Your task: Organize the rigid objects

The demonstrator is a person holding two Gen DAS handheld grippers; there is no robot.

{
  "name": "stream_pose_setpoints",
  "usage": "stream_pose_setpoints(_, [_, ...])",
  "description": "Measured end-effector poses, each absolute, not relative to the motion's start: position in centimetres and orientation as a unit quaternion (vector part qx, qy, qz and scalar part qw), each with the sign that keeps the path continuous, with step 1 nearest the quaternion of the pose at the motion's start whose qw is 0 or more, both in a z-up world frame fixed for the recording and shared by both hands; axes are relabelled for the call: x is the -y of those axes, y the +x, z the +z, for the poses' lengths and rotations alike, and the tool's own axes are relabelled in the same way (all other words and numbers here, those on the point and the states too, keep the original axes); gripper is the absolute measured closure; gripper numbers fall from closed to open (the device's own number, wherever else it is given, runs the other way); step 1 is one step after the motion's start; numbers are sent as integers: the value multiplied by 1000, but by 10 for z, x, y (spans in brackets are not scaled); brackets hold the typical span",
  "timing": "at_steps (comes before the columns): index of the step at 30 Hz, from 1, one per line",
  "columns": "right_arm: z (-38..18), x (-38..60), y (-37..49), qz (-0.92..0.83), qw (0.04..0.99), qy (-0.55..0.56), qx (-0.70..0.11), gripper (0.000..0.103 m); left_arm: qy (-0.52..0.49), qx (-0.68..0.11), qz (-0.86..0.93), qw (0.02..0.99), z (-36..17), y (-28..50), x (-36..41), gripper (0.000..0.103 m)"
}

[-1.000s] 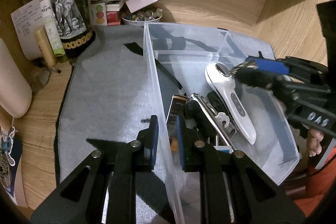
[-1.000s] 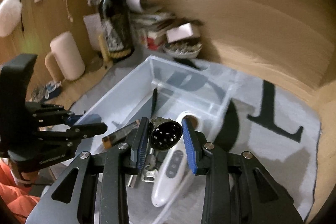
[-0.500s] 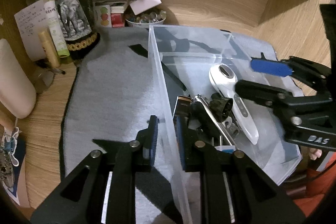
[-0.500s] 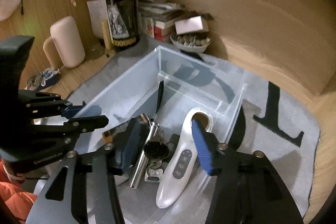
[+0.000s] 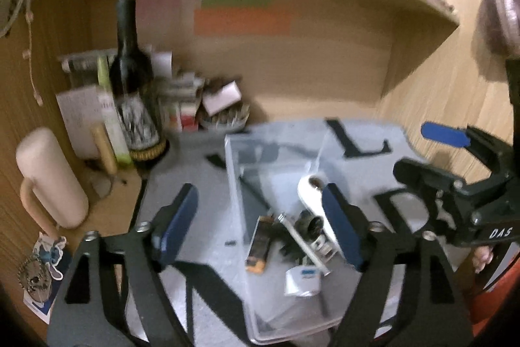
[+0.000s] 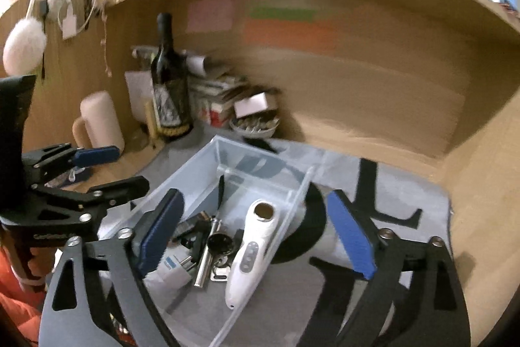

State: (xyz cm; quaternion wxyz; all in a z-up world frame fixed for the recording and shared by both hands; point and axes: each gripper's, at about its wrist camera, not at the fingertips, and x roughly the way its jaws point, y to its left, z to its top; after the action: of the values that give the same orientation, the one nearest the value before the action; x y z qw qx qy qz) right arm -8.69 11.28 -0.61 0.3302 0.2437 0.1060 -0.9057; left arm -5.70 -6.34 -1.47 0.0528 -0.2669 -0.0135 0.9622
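A clear plastic bin (image 5: 234, 184) (image 6: 195, 178) sits on a grey mat. Inside lie a white handheld device (image 6: 253, 249) (image 5: 308, 187), a round black socket piece (image 6: 221, 244) (image 5: 312, 221), a metal ratchet handle (image 6: 206, 252) (image 5: 299, 239), a brown rectangular item (image 5: 258, 244) and a small white box (image 5: 302, 280). My left gripper (image 5: 260, 223) is open and empty, raised above the bin's near end. My right gripper (image 6: 256, 233) is open and empty above the bin. Each gripper shows in the other's view: the right one (image 5: 435, 152) and the left one (image 6: 107, 168).
A dark wine bottle (image 5: 133, 86) (image 6: 169, 80), a cream mug (image 5: 48, 178) (image 6: 97, 119), stacked books and a small bowl (image 5: 224, 119) (image 6: 256, 124) stand at the back left. Wooden walls enclose the back and right. Coloured notes are on the back wall.
My right gripper released the black socket piece into the bin and opened wide. My left gripper let go of the bin wall and opened. Both grippers have pulled back and up.
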Motion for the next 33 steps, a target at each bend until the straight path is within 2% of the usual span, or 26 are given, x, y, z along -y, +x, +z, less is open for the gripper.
stream_pose_setpoints(3, [1,-125,-76,-917,319,221,-92,0,-227,16,973,47,-4,-43,55,3])
stream_pose_setpoints(7, [11,-141,-58,-930,307,188,-77,0,-184,15,982,39,7,-22,44,0])
stream_pose_setpoints(33, [24,-182,-9,-948,290,124,-42,0,-134,-5,990,42,21,24,14,0])
